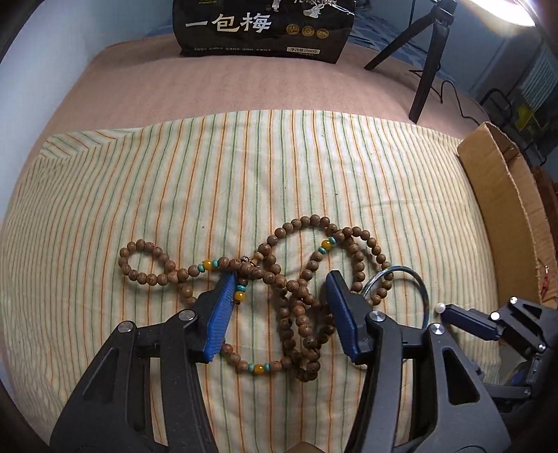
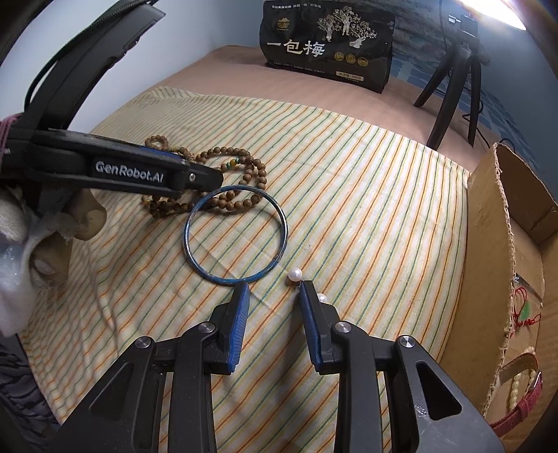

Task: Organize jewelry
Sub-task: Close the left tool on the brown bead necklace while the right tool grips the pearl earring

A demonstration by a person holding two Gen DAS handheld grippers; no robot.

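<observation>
A long strand of brown wooden beads [image 1: 296, 289] with yellow and turquoise accent beads lies tangled on the striped cloth [image 1: 174, 181]. My left gripper [image 1: 282, 278] is open, its blue pads straddling the middle of the strand just above it. A blue bangle [image 2: 235, 235] lies right of the beads, partly over them. A white pearl piece [image 2: 295, 274] lies on the cloth by the bangle. My right gripper [image 2: 273, 287] is open and empty, its tips just short of the bangle and the pearl; it shows in the left wrist view [image 1: 464, 319].
An open cardboard box [image 2: 502, 265] stands at the right edge, holding a red strap and pale beads [image 2: 519, 386]. A black snack bag [image 1: 265, 28] and a black tripod [image 1: 429, 59] stand at the back. The striped cloth lies on a pink surface [image 1: 209, 83].
</observation>
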